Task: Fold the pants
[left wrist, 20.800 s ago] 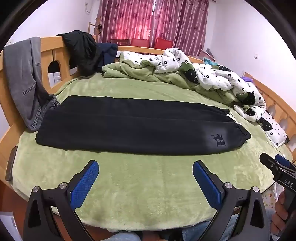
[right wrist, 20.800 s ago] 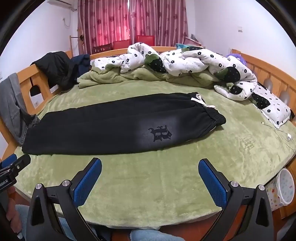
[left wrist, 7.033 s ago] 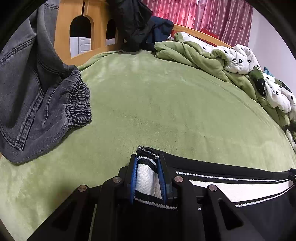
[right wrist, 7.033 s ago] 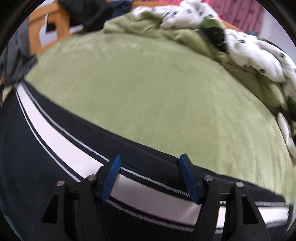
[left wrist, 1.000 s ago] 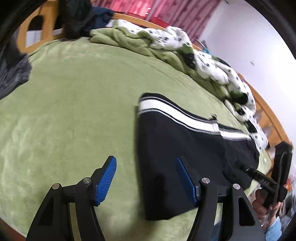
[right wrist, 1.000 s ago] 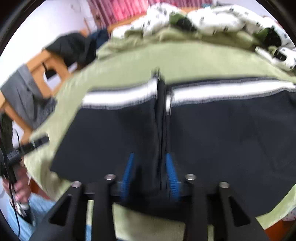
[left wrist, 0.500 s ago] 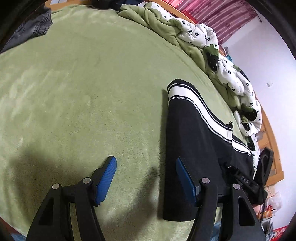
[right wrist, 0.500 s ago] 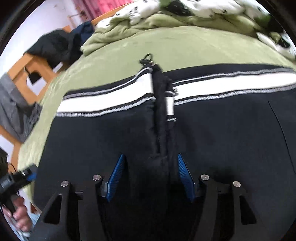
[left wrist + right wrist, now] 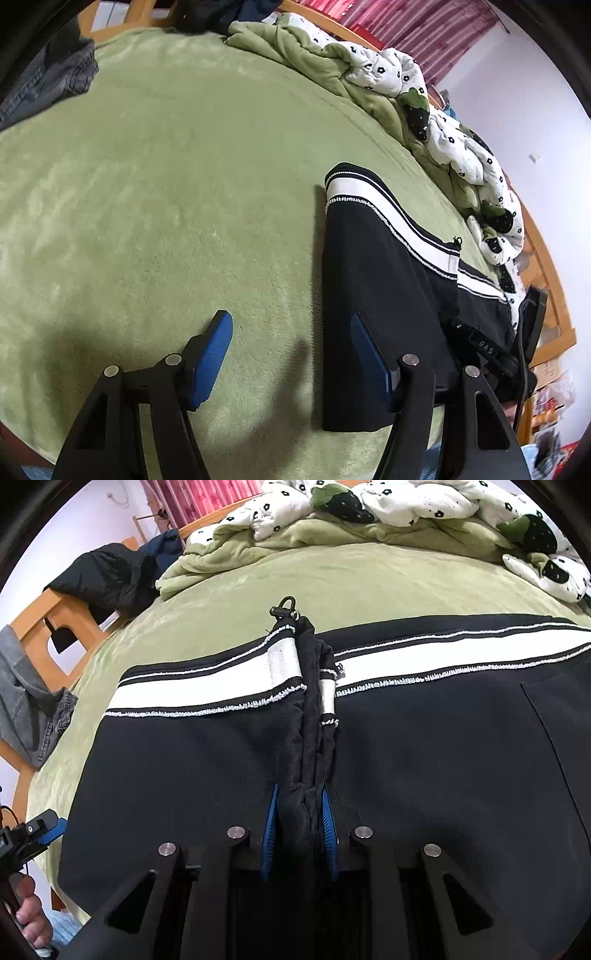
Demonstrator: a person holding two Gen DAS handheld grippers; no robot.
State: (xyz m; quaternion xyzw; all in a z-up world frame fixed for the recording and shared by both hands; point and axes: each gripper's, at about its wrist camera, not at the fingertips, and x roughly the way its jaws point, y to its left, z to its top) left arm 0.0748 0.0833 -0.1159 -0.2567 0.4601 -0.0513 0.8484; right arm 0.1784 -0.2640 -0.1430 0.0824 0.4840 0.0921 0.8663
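Black white-striped folded pants point(image 9: 424, 760) on green fleece bed point(image 9: 166, 184), right gripper point(image 9: 299, 819) jaws closing on bunched fabric at lower centre, left gripper point(image 9: 291, 354) jaws apart, empty, lower centre.

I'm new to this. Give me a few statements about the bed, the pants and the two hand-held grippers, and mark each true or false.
1. The right hand-held gripper has a bunched ridge of the pants between its pads. True; its jaws are closing on it.
2. The left hand-held gripper grips the pants. False: its jaws stand apart, holding nothing, straddling the pants' edge.
3. The pants have a red stripe. False: the stripe is white.
4. The blanket under the pants is green. True.
5. Grey jeans hang over the bed frame. True.
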